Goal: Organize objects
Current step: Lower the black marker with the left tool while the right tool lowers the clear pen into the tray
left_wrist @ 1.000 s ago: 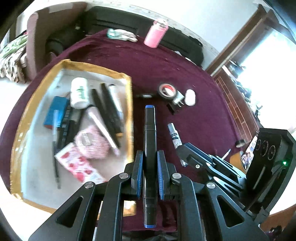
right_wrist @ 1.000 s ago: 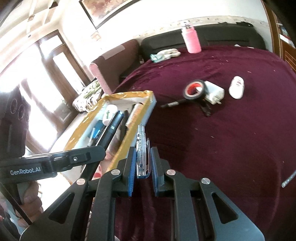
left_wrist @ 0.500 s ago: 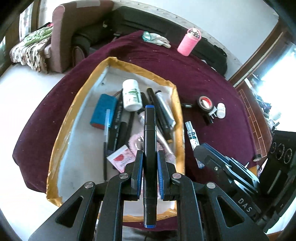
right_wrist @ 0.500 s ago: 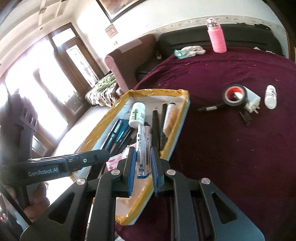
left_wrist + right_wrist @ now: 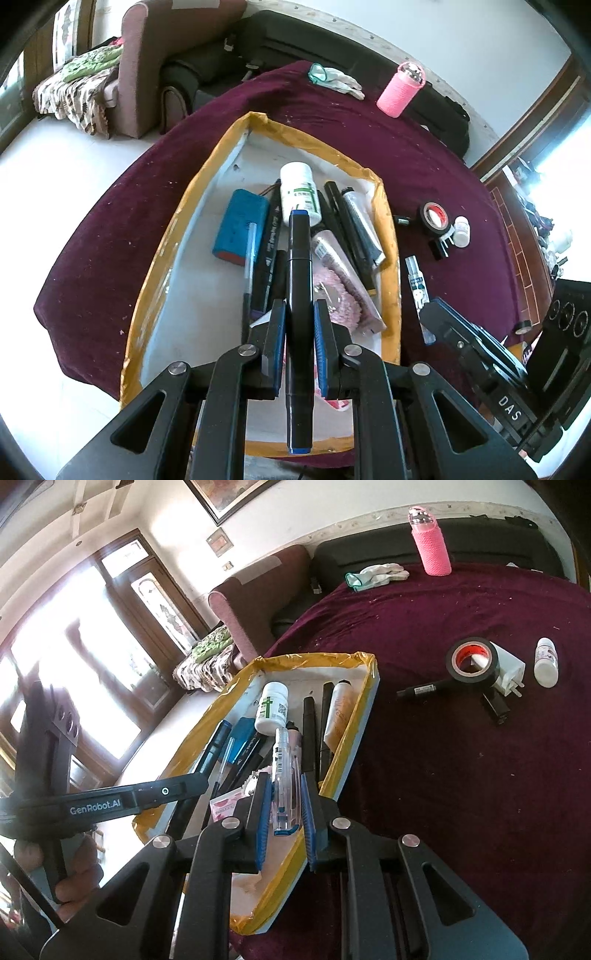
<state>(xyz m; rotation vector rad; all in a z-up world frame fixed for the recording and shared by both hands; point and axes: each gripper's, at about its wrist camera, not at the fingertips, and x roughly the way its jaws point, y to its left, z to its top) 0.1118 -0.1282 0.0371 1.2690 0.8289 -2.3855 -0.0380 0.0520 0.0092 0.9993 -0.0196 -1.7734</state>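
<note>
You've swung both tools in over the tray [image 5: 388, 229] since a second ago. Your left gripper [image 5: 299, 325] pinches the black marker [image 5: 300, 280], your right gripper [image 5: 282, 805] the clear pen [image 5: 283, 775]; both hang above the tray's clutter, ready for dropping in.

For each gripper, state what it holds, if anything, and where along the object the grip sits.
Left gripper: black marker with blue ends, gripped around mid-barrel. Right gripper: clear pen, gripped along its lower half.
</note>
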